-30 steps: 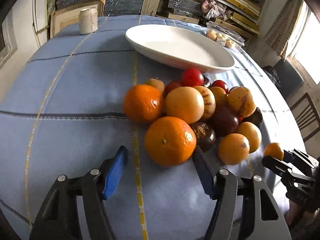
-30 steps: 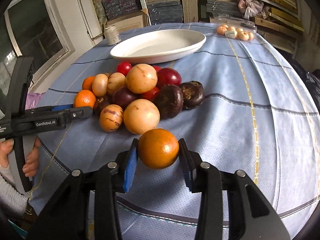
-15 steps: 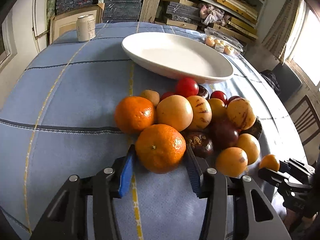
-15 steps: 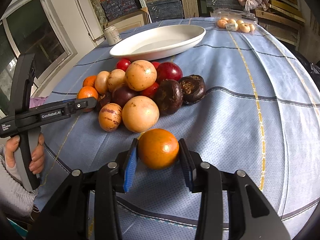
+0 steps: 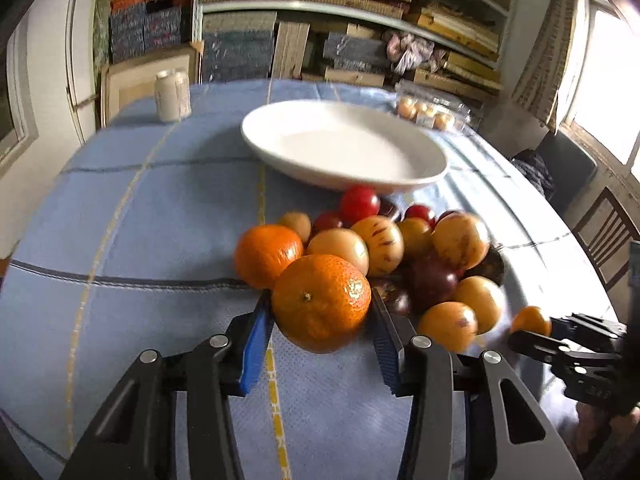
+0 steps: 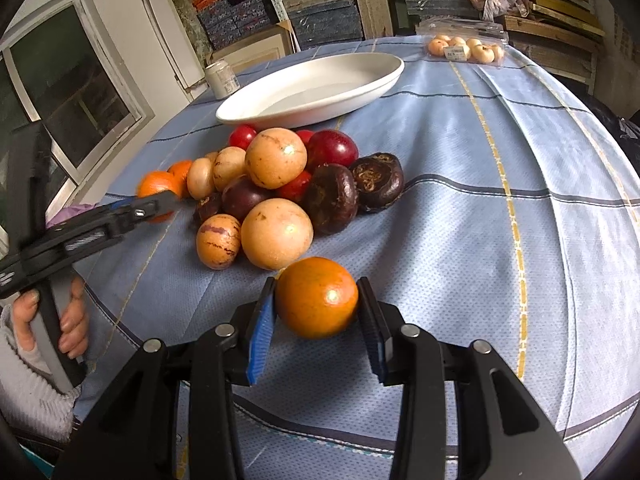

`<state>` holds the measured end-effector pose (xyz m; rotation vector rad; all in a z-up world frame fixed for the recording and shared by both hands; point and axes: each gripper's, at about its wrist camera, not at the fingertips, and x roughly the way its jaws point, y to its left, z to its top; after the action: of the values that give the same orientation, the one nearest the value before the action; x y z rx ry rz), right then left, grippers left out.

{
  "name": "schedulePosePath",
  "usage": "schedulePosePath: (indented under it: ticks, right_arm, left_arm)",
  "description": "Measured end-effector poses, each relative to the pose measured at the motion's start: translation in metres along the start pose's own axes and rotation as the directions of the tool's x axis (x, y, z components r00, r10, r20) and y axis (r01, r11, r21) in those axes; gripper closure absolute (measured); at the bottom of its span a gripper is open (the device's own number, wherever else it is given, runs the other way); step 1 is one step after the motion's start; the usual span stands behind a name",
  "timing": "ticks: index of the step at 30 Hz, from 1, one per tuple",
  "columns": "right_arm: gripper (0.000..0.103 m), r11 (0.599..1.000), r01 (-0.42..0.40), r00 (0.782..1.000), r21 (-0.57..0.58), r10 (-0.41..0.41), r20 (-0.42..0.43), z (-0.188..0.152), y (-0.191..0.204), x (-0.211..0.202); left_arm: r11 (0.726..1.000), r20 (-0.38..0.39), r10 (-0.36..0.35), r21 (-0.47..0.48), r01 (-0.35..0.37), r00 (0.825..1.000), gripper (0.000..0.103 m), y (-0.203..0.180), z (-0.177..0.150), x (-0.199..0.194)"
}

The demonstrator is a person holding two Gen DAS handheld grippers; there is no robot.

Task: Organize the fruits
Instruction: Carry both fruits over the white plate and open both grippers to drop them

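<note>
The mandarin, a second ago loose at the near edge of the fruit pile, now sits pinched in the left gripper, whose jaws have just been closing, so it looks ready to carry to the empty white dish. The right gripper clamps a smaller orange near the pile. Motion blur smears the left view, so whether the mandarin has cleared the blue tablecloth is unclear.

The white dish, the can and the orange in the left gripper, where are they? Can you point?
white dish [image 5: 416, 162]: left wrist view, on its near rim.
can [image 5: 173, 96]: left wrist view, middle of its side.
orange [image 5: 320, 304]: left wrist view, middle of its peel.
</note>
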<state>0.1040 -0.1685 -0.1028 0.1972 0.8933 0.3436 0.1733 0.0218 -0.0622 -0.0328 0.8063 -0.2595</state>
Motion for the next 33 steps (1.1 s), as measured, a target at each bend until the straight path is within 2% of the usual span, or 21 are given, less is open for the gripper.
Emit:
schedulePosePath:
  ticks: [4, 8, 11, 14, 18, 21, 28, 29, 30, 31, 33]
  right_arm:
    - [0.064, 1.0, 0.0, 0.999, -0.025, 0.001, 0.049, 0.016, 0.004, -0.017]
    - [0.064, 0.99, 0.069, 0.985, -0.124, -0.048, 0.166, 0.07, 0.02, -0.044]
    - [0.064, 0.977, 0.118, 0.971, -0.177, -0.076, 0.227, 0.11, 0.031, -0.038]
    - [0.064, 0.979, 0.113, 0.977, -0.168, -0.079, 0.197, 0.141, 0.026, -0.003]
    - [0.064, 0.986, 0.117, 0.981, -0.115, -0.097, 0.167, 0.164, 0.014, 0.035]
    - [0.064, 0.985, 0.141, 0.983, -0.102, -0.128, 0.128, 0.174, 0.007, 0.064]
    - [0.063, 0.969, 0.191, 0.981, -0.158, -0.182, 0.065, 0.181, 0.008, 0.105]
    - [0.054, 0.968, 0.193, 0.981, -0.161, -0.184, 0.069, 0.181, 0.008, 0.107]
    - [0.039, 0.967, 0.198, 0.979, -0.161, -0.188, 0.075, 0.18, 0.009, 0.108]
    - [0.035, 0.966, 0.203, 0.977, -0.159, -0.19, 0.092, 0.18, 0.009, 0.106]
    - [0.034, 0.965, 0.21, 0.974, -0.16, -0.193, 0.114, 0.179, 0.009, 0.103]
  left_arm:
    - [1.0, 0.034, -0.012, -0.013, 0.012, 0.999, 0.056, 0.002, 0.021, -0.017]
    - [0.998, 0.041, -0.018, -0.066, 0.021, 0.999, 0.056, 0.013, 0.057, -0.011]
    - [0.995, 0.059, -0.003, -0.099, 0.009, 0.998, 0.056, 0.018, 0.076, 0.001]
    - [0.991, 0.068, -0.01, -0.136, 0.019, 0.998, 0.056, 0.02, 0.093, 0.013]
    - [0.996, 0.059, 0.038, -0.085, -0.033, 0.998, 0.056, 0.011, 0.11, 0.029]
    - [0.996, 0.008, 0.036, -0.086, -0.035, 0.999, 0.056, 0.011, 0.122, 0.058]
    - [0.996, -0.036, 0.034, -0.084, -0.037, 0.999, 0.056, 0.01, 0.124, 0.098]
    - [0.996, -0.039, 0.038, -0.079, -0.041, 0.999, 0.056, 0.01, 0.123, 0.101]
    - [0.997, -0.037, 0.046, -0.062, -0.048, 0.998, 0.056, 0.008, 0.122, 0.103]
    - [0.997, -0.033, 0.06, -0.044, -0.062, 0.998, 0.055, 0.005, 0.121, 0.103]
    - [0.997, -0.037, 0.065, -0.039, -0.066, 0.997, 0.055, 0.003, 0.121, 0.104]
